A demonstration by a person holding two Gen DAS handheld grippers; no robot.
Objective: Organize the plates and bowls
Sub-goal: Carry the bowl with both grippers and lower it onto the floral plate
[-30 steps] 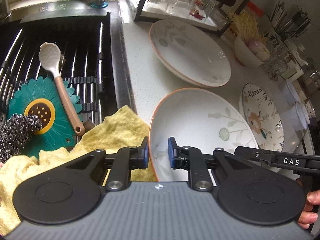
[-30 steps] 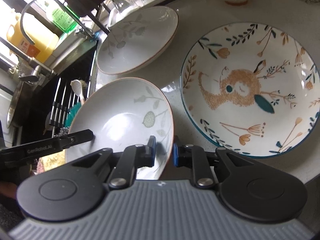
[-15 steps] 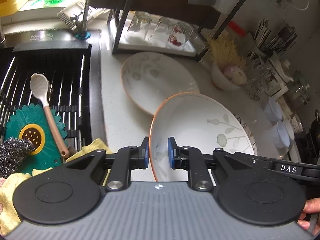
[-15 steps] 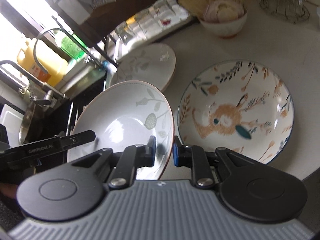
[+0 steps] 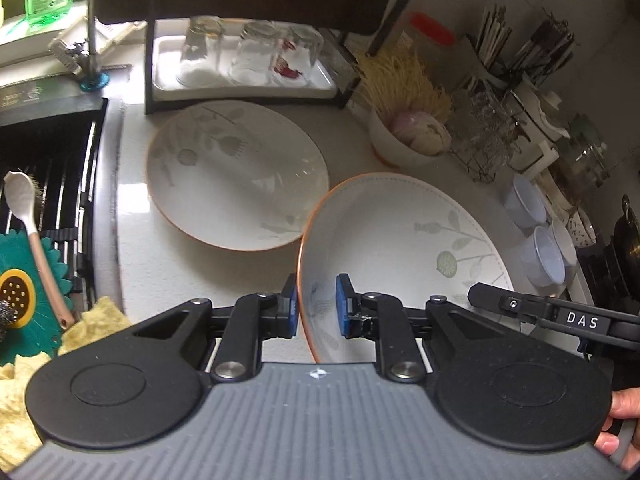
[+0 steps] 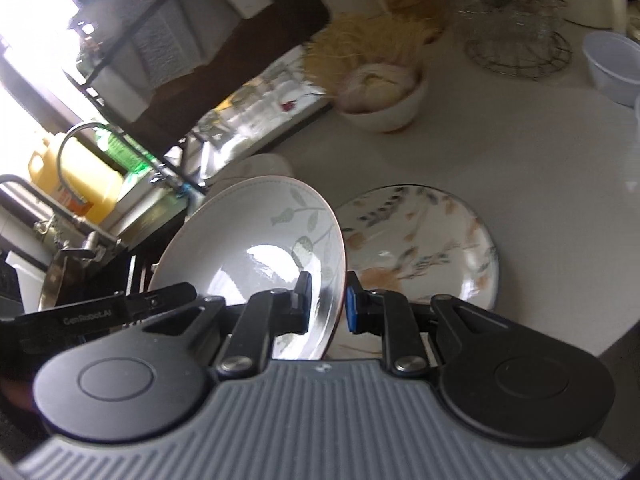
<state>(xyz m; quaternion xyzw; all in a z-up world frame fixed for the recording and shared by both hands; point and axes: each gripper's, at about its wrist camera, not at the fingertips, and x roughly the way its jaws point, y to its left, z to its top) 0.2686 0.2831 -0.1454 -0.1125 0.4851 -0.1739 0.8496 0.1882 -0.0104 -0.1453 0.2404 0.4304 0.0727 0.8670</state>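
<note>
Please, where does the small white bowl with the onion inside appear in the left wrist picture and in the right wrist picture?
Left wrist view: the small white bowl is upper right of centre, on the counter behind the held plate.
Right wrist view: the bowl is in the upper middle, far behind the held plate.
Shared landmark: the yellow straw-like bundle right behind the bowl.

Rabbit plate (image 6: 420,240) blurred, part hidden.

White countertop (image 5: 256,276) bears a leaf-patterned plate (image 5: 236,174), a floral plate (image 6: 420,248) — plus a small white bowl (image 5: 396,148).
</note>
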